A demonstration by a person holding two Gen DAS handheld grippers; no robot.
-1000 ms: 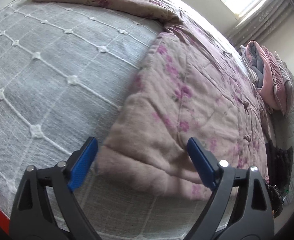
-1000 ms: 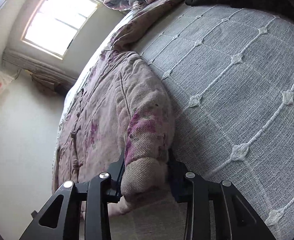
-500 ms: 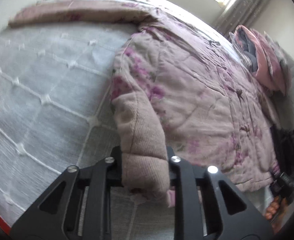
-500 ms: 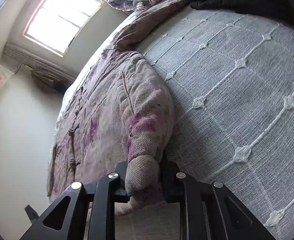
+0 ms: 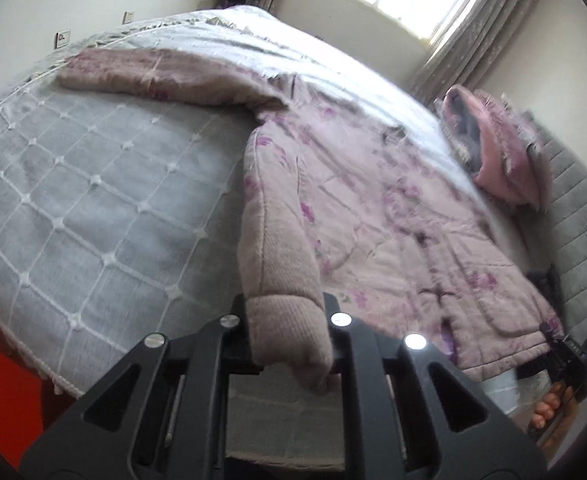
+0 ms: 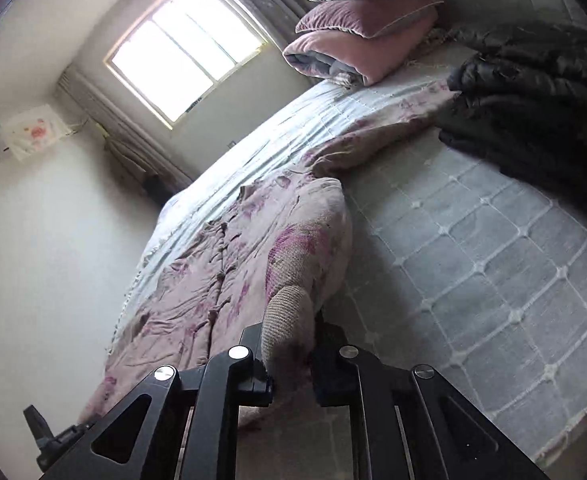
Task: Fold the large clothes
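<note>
A pink padded coat (image 5: 373, 208) with purple flowers lies spread on the grey quilted bedspread (image 5: 73, 200), one sleeve stretched to the far left. My left gripper (image 5: 289, 336) has the ribbed hem corner (image 5: 285, 280) pinched between its jaws, which are still closing, and the corner hangs lifted off the bed. In the right wrist view, the coat (image 6: 221, 280) shows its button front. My right gripper (image 6: 289, 364) is closing tight on the other hem corner (image 6: 289, 312), also raised. The right gripper (image 5: 565, 356) and a hand show at the left view's lower right.
Pink and grey pillows (image 6: 365, 28) are stacked by the headboard. A dark puffy jacket (image 6: 533, 100) lies on the bed to the right of the coat. A red box (image 5: 1, 392) stands beside the bed's near edge. A window (image 6: 181, 48) lights the far wall.
The left gripper went from wide open around the hem to clamped on it. Both grippers tightened and rose, lifting the two hem corners off the bed.
</note>
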